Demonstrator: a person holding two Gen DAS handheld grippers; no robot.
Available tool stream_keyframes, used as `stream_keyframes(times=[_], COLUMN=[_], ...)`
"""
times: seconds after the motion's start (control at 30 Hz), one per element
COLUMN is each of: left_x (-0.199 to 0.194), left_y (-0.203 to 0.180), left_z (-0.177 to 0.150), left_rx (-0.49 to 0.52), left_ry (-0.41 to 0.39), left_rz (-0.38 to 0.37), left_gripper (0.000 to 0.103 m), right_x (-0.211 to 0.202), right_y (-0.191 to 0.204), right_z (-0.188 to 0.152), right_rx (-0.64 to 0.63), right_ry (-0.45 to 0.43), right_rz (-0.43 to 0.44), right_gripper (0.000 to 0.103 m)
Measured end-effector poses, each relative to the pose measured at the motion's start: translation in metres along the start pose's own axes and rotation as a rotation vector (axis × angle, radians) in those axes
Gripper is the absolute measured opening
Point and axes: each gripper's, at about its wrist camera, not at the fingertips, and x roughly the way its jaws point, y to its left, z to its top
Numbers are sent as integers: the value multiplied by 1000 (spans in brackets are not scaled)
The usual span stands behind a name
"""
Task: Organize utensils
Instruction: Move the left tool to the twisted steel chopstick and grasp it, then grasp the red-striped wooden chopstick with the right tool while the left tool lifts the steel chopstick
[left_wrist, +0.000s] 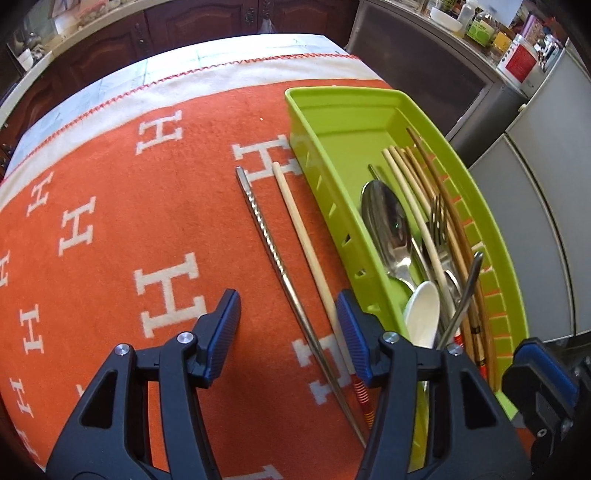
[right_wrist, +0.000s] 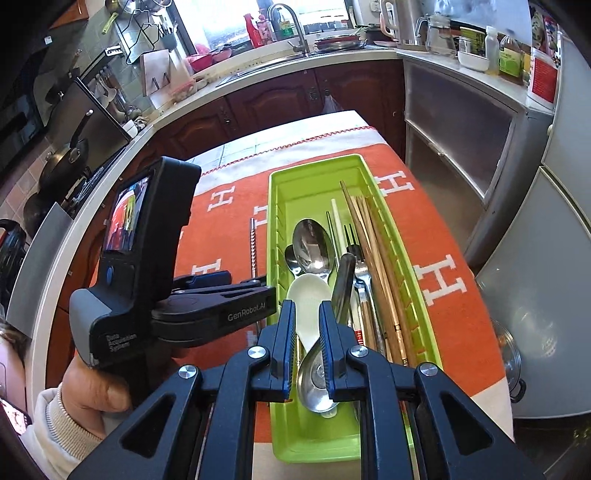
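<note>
A green utensil tray (left_wrist: 332, 110) (right_wrist: 280, 184) on the orange cloth holds spoons, a fork, a white spoon and several chopsticks. A metal chopstick (left_wrist: 273, 258) and a pale chopstick (left_wrist: 299, 229) lie on the cloth left of the tray. My left gripper (left_wrist: 288, 325) is open, its fingers on either side of the two chopsticks' near parts. My right gripper (right_wrist: 306, 332) hovers over the tray's near end, shut on a metal spoon (right_wrist: 314, 384) whose bowl hangs below the pads. The white spoon (right_wrist: 308, 295) lies just beyond.
The orange cloth with white H letters (left_wrist: 110, 221) covers the table. Kitchen counter with sink (right_wrist: 295, 55) and dark cabinets stand behind. Grey cabinets (right_wrist: 461, 129) and a fridge (right_wrist: 554, 258) stand to the right. The left gripper's body (right_wrist: 147, 277) sits left of the tray.
</note>
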Motion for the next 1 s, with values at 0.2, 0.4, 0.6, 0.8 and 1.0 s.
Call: stream_keyframes(times=[0.2, 0.4, 0.6, 0.8, 1.0], left_x=[2, 0, -10, -29, -44], left_y=[8, 10, 21, 54, 82], left_z=[-2, -6, -25, -53, -77], left_rx=[-27, -9, -7, -58, -123], left_ry=[30, 29, 32, 47, 42], left_rz=[44, 111, 126, 91, -21], left_gripper=[60, 49, 42, 30, 29], right_x=[1, -3, -7, -8, 3], right_y=[1, 4, 7, 28, 54], right_z=[1, -1, -2, -6, -15], right_rx=[7, 14, 0, -46, -105], right_ry=[3, 0, -11, 6, 52], right_rz=[6, 6, 24, 91, 159], right_gripper=[13, 13, 13, 13, 13])
